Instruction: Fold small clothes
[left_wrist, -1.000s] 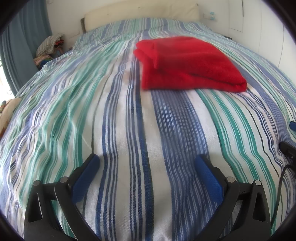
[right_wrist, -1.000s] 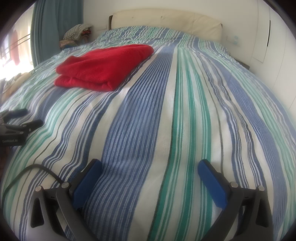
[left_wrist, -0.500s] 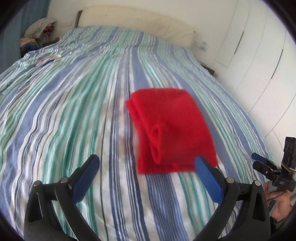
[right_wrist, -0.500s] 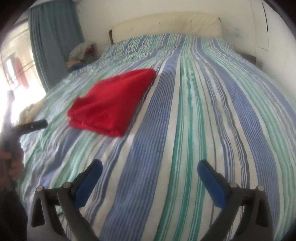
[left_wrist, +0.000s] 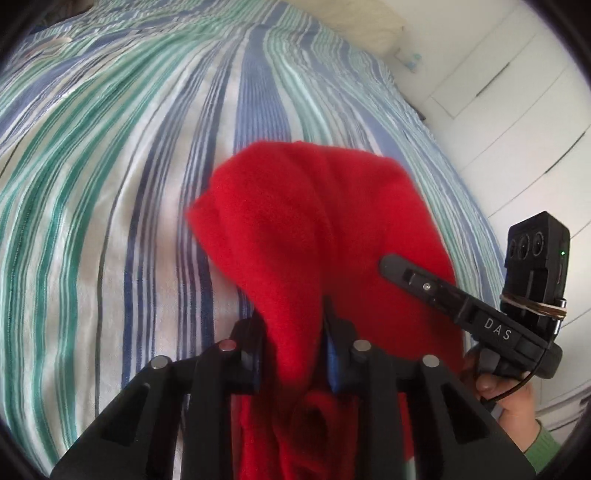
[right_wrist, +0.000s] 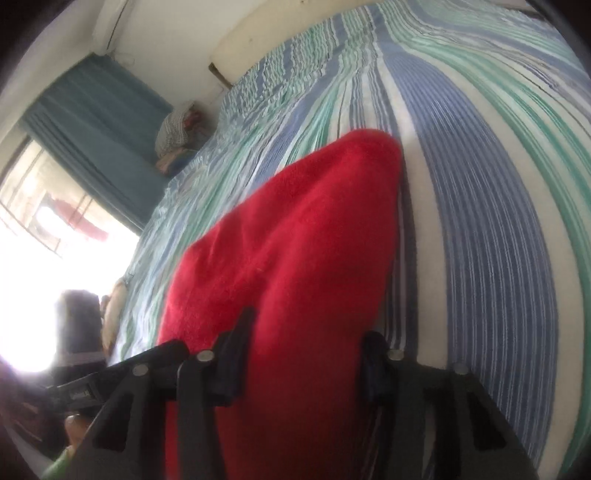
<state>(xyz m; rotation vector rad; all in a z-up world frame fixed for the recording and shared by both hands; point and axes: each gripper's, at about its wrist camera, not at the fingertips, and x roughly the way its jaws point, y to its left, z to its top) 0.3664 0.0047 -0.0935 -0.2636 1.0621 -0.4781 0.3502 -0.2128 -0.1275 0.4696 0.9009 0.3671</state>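
Observation:
A red fleece garment (left_wrist: 317, 221) lies folded on the striped bedspread (left_wrist: 110, 184). My left gripper (left_wrist: 293, 350) is shut on its near edge, red cloth bunched between the blue pads. In the right wrist view the same red garment (right_wrist: 295, 258) fills the middle, and my right gripper (right_wrist: 299, 354) is closed on a thick fold of it. The right gripper's body (left_wrist: 480, 317) shows in the left wrist view, at the garment's right side.
A cream headboard (right_wrist: 295, 40) stands at the far end of the bed. White wardrobe doors (left_wrist: 517, 110) run along the right. A teal curtain (right_wrist: 99, 140), a bright window and a pile of clothes (right_wrist: 177, 136) are at the left.
Both grippers moved in to the red garment and went from open to shut on its near edge; the cloth now bunches and lifts between the fingers.

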